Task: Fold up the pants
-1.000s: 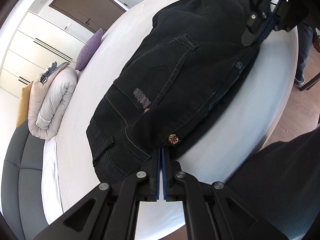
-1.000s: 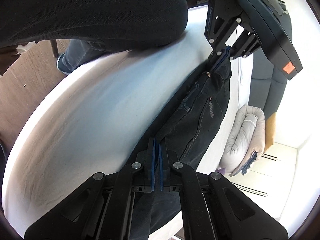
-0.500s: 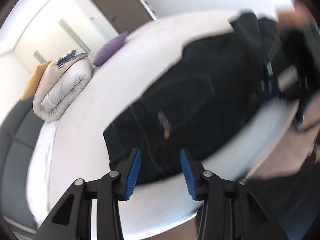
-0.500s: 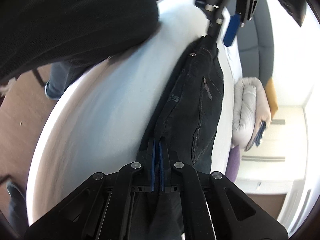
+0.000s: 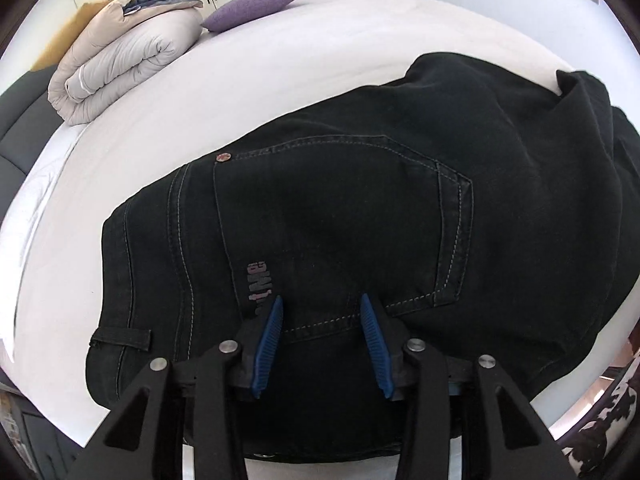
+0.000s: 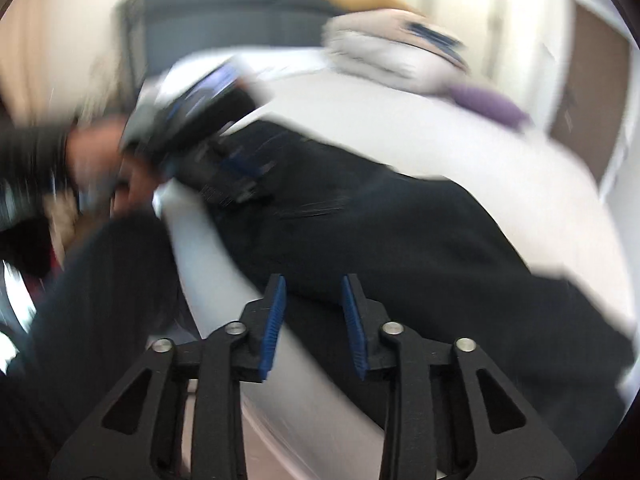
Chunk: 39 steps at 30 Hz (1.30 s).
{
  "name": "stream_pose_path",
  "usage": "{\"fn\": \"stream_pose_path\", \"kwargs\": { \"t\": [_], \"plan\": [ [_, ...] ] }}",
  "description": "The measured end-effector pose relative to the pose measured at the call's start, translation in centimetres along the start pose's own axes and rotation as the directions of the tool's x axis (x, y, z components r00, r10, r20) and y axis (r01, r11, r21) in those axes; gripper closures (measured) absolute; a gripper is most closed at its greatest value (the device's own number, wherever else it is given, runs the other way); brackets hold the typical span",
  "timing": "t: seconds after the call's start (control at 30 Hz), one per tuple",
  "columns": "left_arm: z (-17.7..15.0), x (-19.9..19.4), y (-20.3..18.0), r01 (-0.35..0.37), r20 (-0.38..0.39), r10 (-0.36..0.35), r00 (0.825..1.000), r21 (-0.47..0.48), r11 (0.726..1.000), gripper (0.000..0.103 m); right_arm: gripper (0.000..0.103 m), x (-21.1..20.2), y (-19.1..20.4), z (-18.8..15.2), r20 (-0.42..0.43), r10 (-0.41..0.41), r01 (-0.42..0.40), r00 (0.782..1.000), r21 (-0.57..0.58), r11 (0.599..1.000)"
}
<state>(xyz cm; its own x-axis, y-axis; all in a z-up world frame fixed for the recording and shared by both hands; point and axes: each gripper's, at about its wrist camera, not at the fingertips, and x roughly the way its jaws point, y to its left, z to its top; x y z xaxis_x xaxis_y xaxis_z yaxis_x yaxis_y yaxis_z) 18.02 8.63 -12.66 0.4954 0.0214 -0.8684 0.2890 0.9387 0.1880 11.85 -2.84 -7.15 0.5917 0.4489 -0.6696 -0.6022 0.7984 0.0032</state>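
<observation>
The black pants (image 5: 360,208) lie flat on the white bed (image 5: 280,60), close to its near edge, and they reach toward the right side of the bed. They look already folded lengthwise, one leg over the other, because only one back pocket and one side seam show on top. The waist part with a belt loop is at the near left; the leg part goes off to the right, where the cloth bunches a little.

The left gripper (image 5: 322,344) hovers over the pocket area with its blue pads apart and holds nothing. The right gripper (image 6: 314,320) is also apart and empty, near the bed edge; its view is much blurred, so I cannot tell details there.

I judge that the first fold is done and the crosswise folds are left.

At the far left corner of the bed are a rolled duvet (image 5: 120,64) and a purple pillow (image 5: 252,6).
</observation>
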Motion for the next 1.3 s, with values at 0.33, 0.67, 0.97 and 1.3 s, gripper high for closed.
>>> {"fn": "stream_pose_path", "kwargs": {
  "t": [0.33,0.67,0.97,1.3],
  "plan": [
    [1.2,0.8,-0.2,-0.023,-0.016,0.022,1.0,-0.08,0.997,0.059,0.05,-14.4,-30.8,-5.7,0.094,-0.166,0.095,0.982,0.518,0.85],
    [-0.2,0.1,1.2,-0.014,-0.029,0.01,1.0,-0.123,0.992,0.059,0.05,-8.4,-40.3,-8.6,-0.041,-0.058,0.071,0.997,0.59,0.804],
    [0.3,0.9,0.8,-0.032,-0.02,0.029,0.999,-0.127,0.991,0.059,0.1,-6.3,-38.8,-7.2,-0.068,-0.004,0.04,0.998,0.54,0.841],
    [0.1,0.3,0.1,-0.03,-0.011,0.029,1.0,-0.117,0.993,0.059,0.1,-17.3,-36.6,3.1,0.154,0.085,-0.176,0.984,0.814,0.553]
  ]
}}
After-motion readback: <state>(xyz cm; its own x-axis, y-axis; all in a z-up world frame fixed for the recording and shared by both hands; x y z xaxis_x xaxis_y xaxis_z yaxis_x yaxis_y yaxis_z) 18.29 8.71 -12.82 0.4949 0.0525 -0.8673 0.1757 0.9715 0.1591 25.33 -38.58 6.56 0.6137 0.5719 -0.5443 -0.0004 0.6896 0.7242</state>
